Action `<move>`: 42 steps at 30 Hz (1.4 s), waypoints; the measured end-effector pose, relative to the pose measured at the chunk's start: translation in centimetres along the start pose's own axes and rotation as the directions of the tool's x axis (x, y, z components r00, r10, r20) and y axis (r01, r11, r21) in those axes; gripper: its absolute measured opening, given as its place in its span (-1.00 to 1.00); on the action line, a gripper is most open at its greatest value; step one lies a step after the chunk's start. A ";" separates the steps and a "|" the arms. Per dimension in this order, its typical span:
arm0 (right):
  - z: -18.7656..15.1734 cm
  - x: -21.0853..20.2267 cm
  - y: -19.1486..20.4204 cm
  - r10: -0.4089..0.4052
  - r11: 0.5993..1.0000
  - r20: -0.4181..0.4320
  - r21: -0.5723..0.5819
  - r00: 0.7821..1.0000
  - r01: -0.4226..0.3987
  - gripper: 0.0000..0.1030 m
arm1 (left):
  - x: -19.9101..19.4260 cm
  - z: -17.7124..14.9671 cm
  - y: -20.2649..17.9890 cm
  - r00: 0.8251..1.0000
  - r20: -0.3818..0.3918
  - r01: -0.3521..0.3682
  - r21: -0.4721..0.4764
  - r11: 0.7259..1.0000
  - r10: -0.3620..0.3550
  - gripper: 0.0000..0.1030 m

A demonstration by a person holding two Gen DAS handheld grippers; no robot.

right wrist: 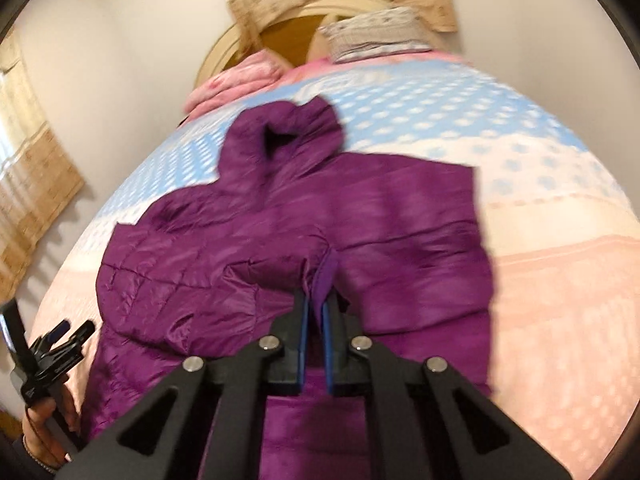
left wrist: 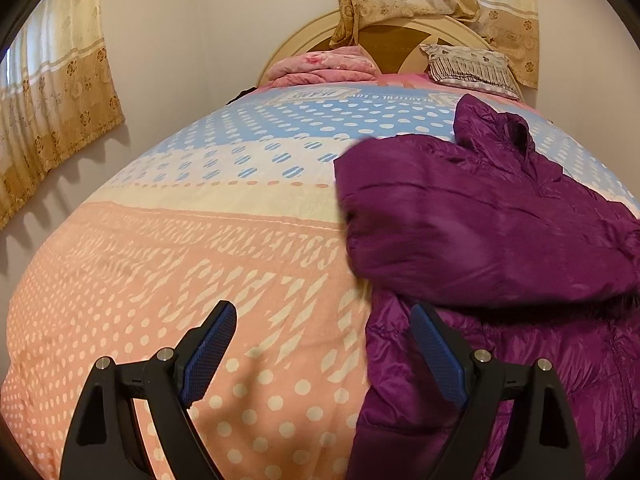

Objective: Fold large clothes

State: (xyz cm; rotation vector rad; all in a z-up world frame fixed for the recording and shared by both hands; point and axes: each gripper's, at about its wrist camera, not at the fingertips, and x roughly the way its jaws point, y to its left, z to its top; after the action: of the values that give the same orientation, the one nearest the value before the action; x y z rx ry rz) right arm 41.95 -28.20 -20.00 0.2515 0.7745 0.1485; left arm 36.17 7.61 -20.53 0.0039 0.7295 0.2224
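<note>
Right gripper [right wrist: 316, 312], nearest, pinches a purple fabric edge of the jacket [right wrist: 280, 240], apparently to carry a fold. Left gripper [left wrist: 324, 320], jaws spread and empty, waits over the jacket's hem-side edge. The jacket lies spread on the bedspread [left wrist: 200, 260], hood toward the headboard [left wrist: 312, 32]. Motion blur hides seams; which part is gripped cannot be told.

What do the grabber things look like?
Each gripper is black plastic, shaped like two triangle arms with holes cut through. The left gripper and right gripper have round silver bolts on top and bumpy blue pads inside the jaws. The person's hand wears a bead bracelet.
</note>
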 end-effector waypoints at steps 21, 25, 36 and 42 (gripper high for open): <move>-0.9 -2.7 0.0 -0.164 0.979 0.121 -0.101 0.979 0.177 -0.02 | 1.8 7.3 -7.1 0.992 0.052 0.113 0.062 0.992 -0.117 0.73; -1.9 1.4 -0.6 -0.179 0.979 0.031 -0.094 0.983 0.181 -0.15 | 5.5 6.6 -9.2 0.996 -0.015 0.089 0.120 0.989 -0.088 0.73; -3.5 4.1 -2.7 -0.168 0.986 -0.039 -0.025 0.985 0.167 -0.22 | 8.7 5.4 -9.9 0.993 -0.077 0.100 0.123 0.987 -0.091 0.81; -3.5 4.0 -2.5 -0.178 0.984 -0.031 -0.024 0.984 0.177 -0.22 | 5.5 5.5 -7.6 0.993 -0.032 0.113 0.055 0.992 -0.111 0.81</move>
State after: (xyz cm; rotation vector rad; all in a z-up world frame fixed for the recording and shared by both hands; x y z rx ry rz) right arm 42.35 -29.07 -25.79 0.1591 0.8238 -0.0080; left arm 45.34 1.70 -20.70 0.0140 0.7620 0.0943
